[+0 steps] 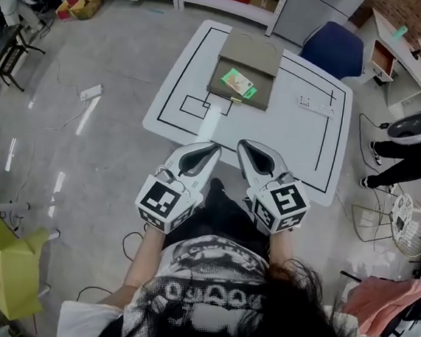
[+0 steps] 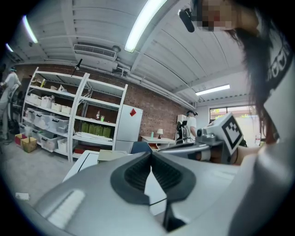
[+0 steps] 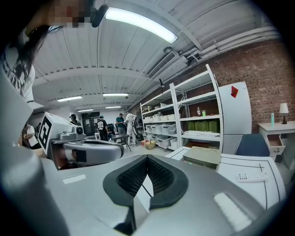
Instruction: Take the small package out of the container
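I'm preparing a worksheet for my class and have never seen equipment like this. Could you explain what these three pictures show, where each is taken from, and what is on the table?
There is no robot here: a person holds a two-jaw gripper in each hand. The head view comes from a camera on the person's head, looking down. It shows the left gripper and right gripper at the near edge of the white table. The other two views come from cameras riding on each gripper, looking along its jaws. Both pairs of jaws are closed with nothing between them. On the table lies an open olive container with a small green package inside, and a white remote-like device to its right.
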